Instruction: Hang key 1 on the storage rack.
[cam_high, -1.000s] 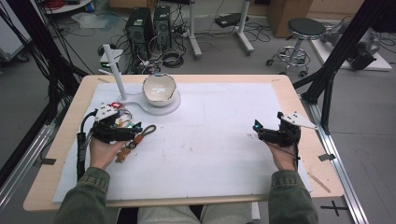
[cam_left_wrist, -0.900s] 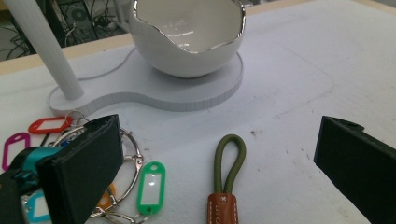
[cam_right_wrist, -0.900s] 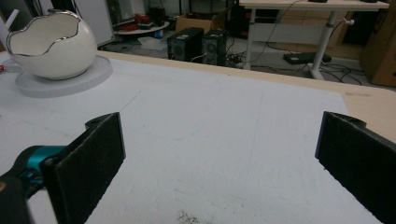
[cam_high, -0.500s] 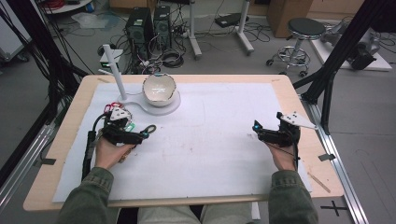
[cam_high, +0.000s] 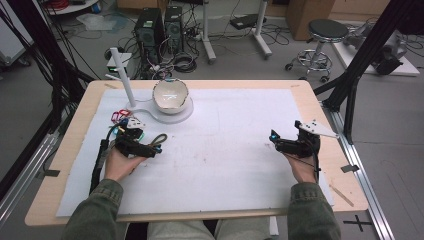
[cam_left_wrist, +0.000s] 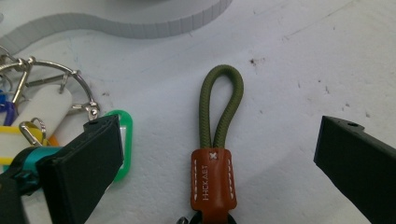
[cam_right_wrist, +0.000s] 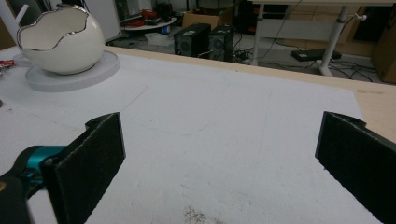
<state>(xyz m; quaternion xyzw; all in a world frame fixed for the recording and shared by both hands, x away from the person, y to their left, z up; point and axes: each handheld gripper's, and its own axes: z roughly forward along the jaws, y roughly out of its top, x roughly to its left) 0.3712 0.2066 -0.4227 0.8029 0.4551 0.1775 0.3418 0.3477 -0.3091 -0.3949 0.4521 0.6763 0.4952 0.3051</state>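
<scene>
Keychain loop (cam_left_wrist: 220, 105) now centred between your left gripper (cam_left_wrist: 212, 154) jaws after you shifted right; jaws spread wide, nothing gripped. Right gripper (cam_right_wrist: 219, 158) also released, idle over the bench (cam_high: 225, 145).

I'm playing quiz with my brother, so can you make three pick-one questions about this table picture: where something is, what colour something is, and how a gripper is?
1. Where does the green cord loop lie?
A. between the left gripper's jaws
B. inside the bowl
C. under the right gripper

2. What colour is the leather tab on the loop?
A. blue
B. orange-brown
C. white

3. How is the right gripper?
A. shut on the bowl
B. shut on a key
C. open, holding nothing

Answers:
1 A: the left gripper view shows the loop on the white mat, apart from both jaws.
2 B: the stitched tab is orange-brown.
3 C: its jaws stand wide apart over bare mat, with the egg-shaped bowl far off.
</scene>
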